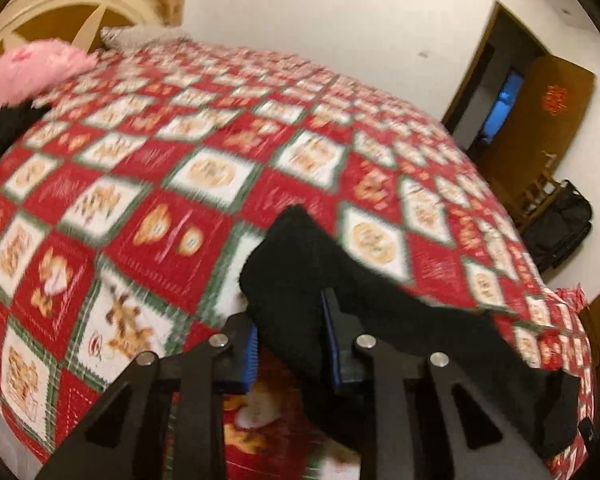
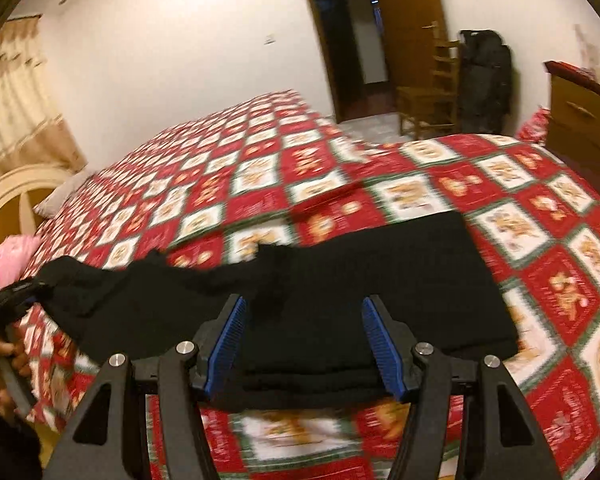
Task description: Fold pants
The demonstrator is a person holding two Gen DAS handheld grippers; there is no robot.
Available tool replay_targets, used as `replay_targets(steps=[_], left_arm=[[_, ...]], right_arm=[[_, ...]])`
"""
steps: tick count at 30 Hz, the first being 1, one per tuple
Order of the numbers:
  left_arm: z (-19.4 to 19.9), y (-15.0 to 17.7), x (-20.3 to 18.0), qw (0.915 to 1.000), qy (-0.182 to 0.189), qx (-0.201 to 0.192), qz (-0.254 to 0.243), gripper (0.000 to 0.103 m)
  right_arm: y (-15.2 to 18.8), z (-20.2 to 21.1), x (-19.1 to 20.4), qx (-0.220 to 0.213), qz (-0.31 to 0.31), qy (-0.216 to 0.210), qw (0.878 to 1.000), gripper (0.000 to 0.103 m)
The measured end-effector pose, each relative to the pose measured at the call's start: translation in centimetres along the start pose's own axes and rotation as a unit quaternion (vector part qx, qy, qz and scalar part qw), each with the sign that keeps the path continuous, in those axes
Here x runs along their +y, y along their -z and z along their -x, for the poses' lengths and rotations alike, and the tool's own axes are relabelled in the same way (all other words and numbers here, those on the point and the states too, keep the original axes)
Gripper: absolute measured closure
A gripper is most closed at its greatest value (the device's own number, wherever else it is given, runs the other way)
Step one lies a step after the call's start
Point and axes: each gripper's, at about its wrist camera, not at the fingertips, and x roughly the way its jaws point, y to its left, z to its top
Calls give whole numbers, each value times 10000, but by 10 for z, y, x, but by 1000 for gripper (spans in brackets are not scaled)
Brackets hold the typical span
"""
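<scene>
Black pants (image 2: 400, 272) lie across a red, white and green patterned bedspread (image 2: 540, 220). Their right part is a flat folded stack and their left part stretches away as a long strip. My right gripper (image 2: 304, 340) is open, its blue pads wide apart over the near edge of the stack. At the far left of the right wrist view, a hand (image 2: 0, 364) holds my left gripper (image 2: 4, 296), with the strip's end raised off the bed. In the left wrist view, my left gripper (image 1: 292, 344) is shut on the pants (image 1: 300, 264), with black cloth filling the gap between its pads.
A pink pillow (image 1: 28, 72) and a cream headboard (image 1: 60, 8) are at the bed's head. Beyond the bed are an open wooden door (image 1: 540, 120), a wooden chair (image 2: 432, 92), a black bag (image 2: 484, 76) and a drawer unit (image 2: 580, 112). A curtain (image 2: 16, 100) hangs on the left.
</scene>
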Motion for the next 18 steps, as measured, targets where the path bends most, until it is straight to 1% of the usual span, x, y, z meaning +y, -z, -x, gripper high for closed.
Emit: replay_targets(steps=[3,5,7,9,13,15,18], left_arm=[[18,-9,-34,9984,196,-238,-476,76],[27,-12,-60,9952,394,-367,-815,76],[37,-14,-88,9901,638,-499,-1149,76],[42,-15,-110,9858,825,-591,-1341,76],[44,-16,-126,9834,1046,-587,-1363,76],[45,-17,-129,9828,1036,-618,-1397,76],[44,-19,-123,9848,997,-641,-1267,76]], right_arm=[[-7,5,-16,-106,-189,147,9997,41],[-10,7,-24,-139,-289,195,9993,41],[-11,8,-26,-130,-302,125,9994,41],[-10,6,-21,-61,-158,-57,9998,41],[-2,-4,-2,92,301,-181,9993,41],[7,-16,17,273,684,-295,9968,41],[19,-32,41,367,1106,-348,9926,41]])
